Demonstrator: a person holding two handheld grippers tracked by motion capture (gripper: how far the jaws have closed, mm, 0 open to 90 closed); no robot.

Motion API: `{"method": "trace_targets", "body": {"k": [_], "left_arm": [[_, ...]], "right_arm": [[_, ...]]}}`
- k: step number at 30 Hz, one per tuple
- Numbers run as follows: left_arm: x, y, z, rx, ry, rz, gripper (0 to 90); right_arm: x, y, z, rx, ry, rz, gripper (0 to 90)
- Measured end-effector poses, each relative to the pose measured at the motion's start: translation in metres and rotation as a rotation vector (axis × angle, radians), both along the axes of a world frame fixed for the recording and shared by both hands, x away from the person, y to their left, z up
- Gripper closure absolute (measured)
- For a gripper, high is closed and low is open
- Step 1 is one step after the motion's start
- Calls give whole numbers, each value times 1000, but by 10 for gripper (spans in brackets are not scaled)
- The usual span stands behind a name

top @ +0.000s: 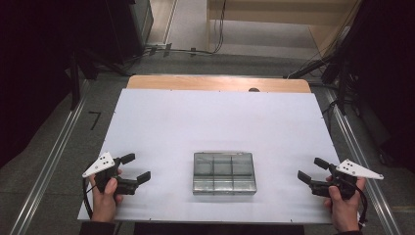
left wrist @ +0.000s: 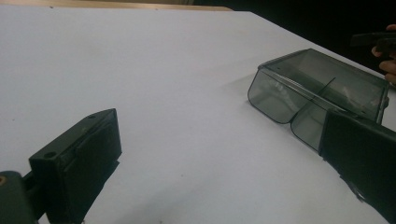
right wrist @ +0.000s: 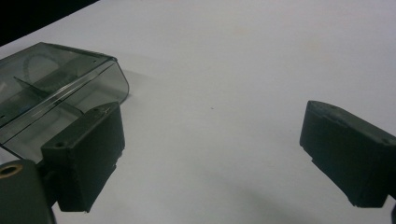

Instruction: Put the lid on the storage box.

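A clear smoky plastic box with inner dividers and a shut lid sits on the white table sheet, near its front edge at the middle. My left gripper rests low at the front left, open, with nothing between its jaws. My right gripper rests at the front right, open too, and holds nothing. The box lies ahead and to the right in the left gripper view, partly behind one jaw. In the right gripper view the box lies at the left, behind the left jaw.
The white sheet covers a wooden table whose far edge shows bare. Dark stands and cables sit on the floor beyond. A metal rail runs along each side of the table.
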State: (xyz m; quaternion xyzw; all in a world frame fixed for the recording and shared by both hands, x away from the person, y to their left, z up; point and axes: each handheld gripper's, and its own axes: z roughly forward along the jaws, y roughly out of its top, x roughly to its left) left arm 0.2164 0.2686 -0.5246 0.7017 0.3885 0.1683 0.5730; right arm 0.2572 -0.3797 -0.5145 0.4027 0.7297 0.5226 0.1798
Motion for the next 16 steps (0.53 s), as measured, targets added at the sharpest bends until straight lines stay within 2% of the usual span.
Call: {"method": "trace_targets", "body": {"k": [5, 10, 15, 16], "left_arm": [[-2, 6, -1, 5, -11, 11, 0], [-1, 4, -3, 18, -12, 0, 0], [0, 6, -5, -16, -14, 3, 0], [-1, 5, -5, -12, -19, 11, 0]], "right_arm": [[1, -12, -2, 17, 6, -9, 11], [2, -19, -5, 33, 8, -11, 0], [3, -14, -7, 8, 10, -16, 0], [4, -13, -7, 7, 6, -18, 0]]}}
